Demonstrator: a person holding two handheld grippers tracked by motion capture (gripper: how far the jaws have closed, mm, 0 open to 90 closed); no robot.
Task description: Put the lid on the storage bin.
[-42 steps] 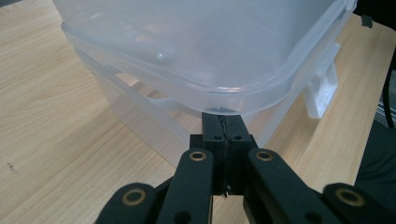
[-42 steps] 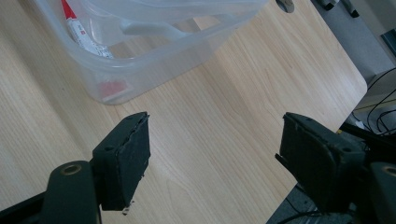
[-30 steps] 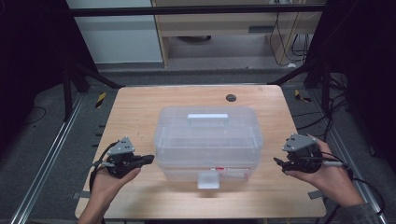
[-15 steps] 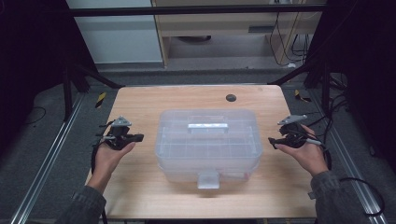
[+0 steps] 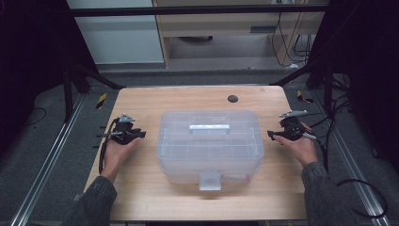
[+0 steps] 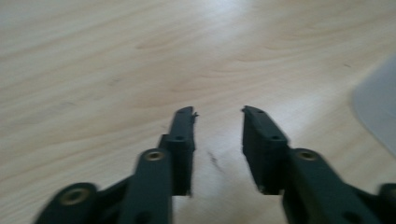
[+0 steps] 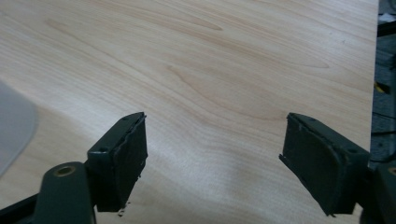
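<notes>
Clear plastic is what lies nearest between my two hands: one storage box (image 5: 209, 143) with a lid, standing in the middle of the tabletop (image 5: 141, 188). On its front side there is one small latch (image 5: 210, 181), and on the lid one pale handle (image 5: 209, 127).

My left tongs (image 5: 139, 134) are just beside the left wall of the box, not touching it. In the left gripper view the jaws have just been opening; they stand apart with only bare wood between them, and a blurred corner of the box (image 6: 378, 107) is at the right edge. My right tongs (image 5: 271, 135) are near the right wall of the box, also apart from it. In the right gripper view the jaws stand wide and hold nothing, and a pale corner of the box (image 7: 14, 130) shows at the left edge. Nothing stands between either pair of tongs and the box.

Farther back, one dark round spot (image 5: 232, 99) sits on the wood near the far edge. The tabletop is light wood with visible grain. Behind it is a grey floor, one pale cabinet (image 5: 117, 33) and one wooden shelf unit (image 5: 221, 23), with cables (image 5: 287, 42) hanging at the right. Two yellow-and-black markers (image 5: 101, 100) lie on the floor, one on each side of the tabletop.
</notes>
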